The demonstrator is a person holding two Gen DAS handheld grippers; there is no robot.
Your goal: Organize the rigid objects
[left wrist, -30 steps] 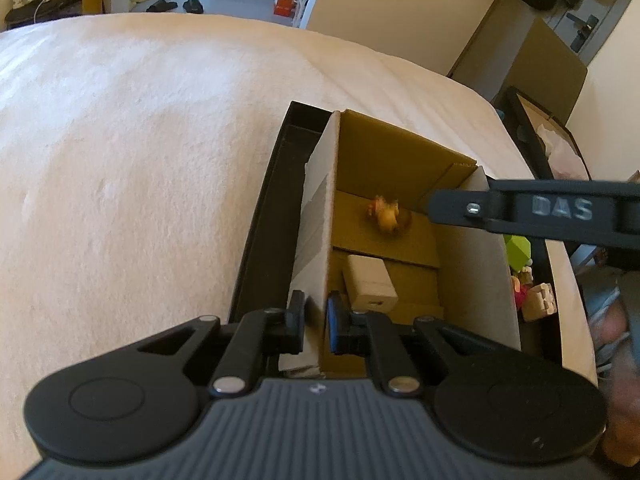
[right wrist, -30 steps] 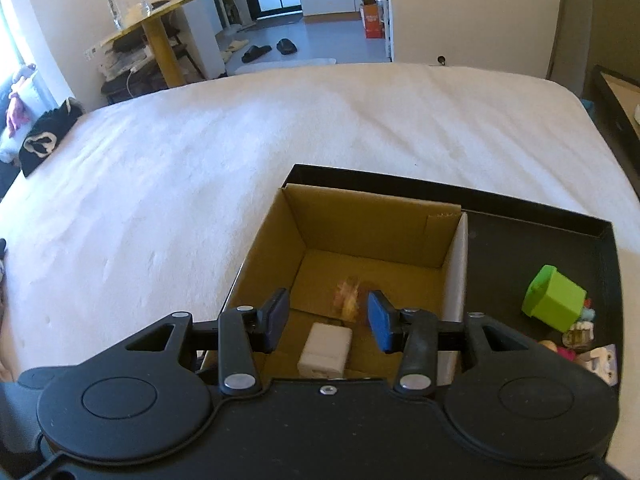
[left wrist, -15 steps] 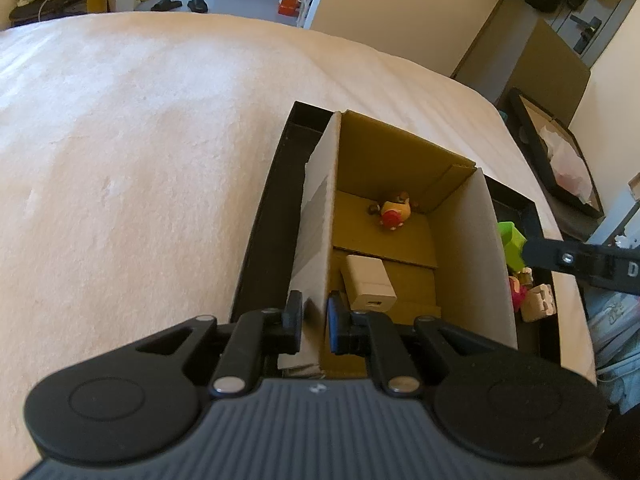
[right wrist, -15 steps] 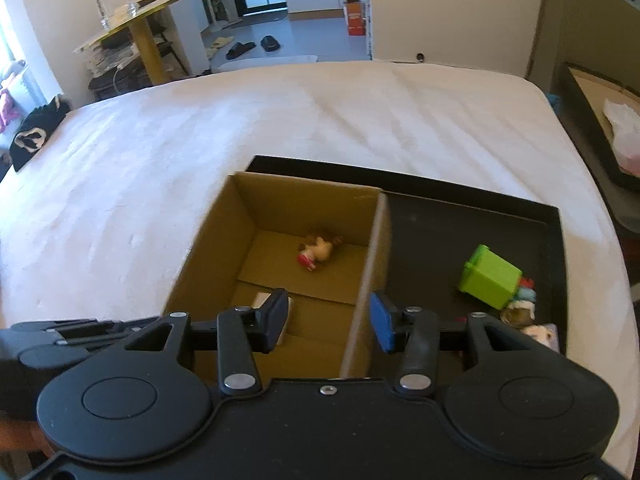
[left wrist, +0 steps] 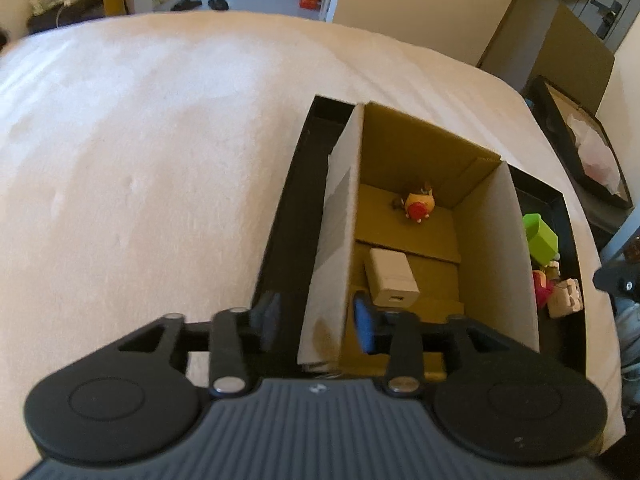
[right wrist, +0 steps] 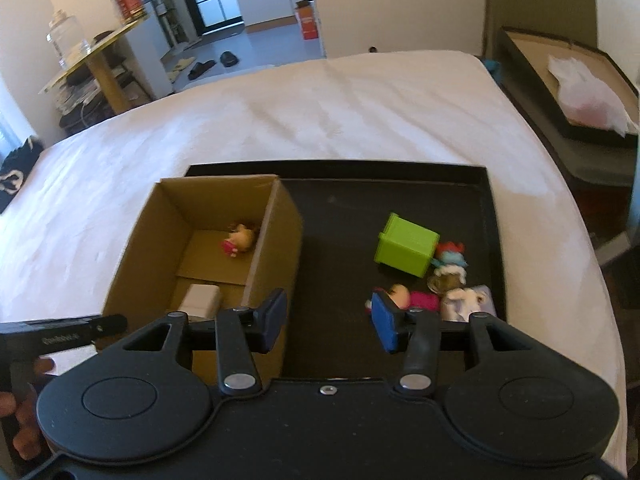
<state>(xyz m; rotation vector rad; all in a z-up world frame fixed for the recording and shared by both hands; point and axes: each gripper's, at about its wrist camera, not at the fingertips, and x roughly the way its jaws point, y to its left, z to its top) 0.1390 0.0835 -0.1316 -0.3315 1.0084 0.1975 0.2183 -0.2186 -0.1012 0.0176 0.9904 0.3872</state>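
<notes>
From the left wrist, a white bed point(left wrist: 160, 152) fills the room's middle, with a doorway and slippers beyond. A black tray point(left wrist: 288, 216) on it carries a cardboard box point(left wrist: 336, 240). The left tool point(left wrist: 316, 322) straddles the box's near left wall; its jaws have just been opening and now stand apart, off the wall they pinched before. Inside lie a white charger point(left wrist: 392, 276) and a small doll point(left wrist: 418, 206).

From the right wrist, the same bed, with a side table at left. The right tool point(right wrist: 330, 318), narrowly parted and empty, has slid rightward from the box to over the tray floor, near a green cube point(right wrist: 406, 250) and small toys point(right wrist: 452, 292).
</notes>
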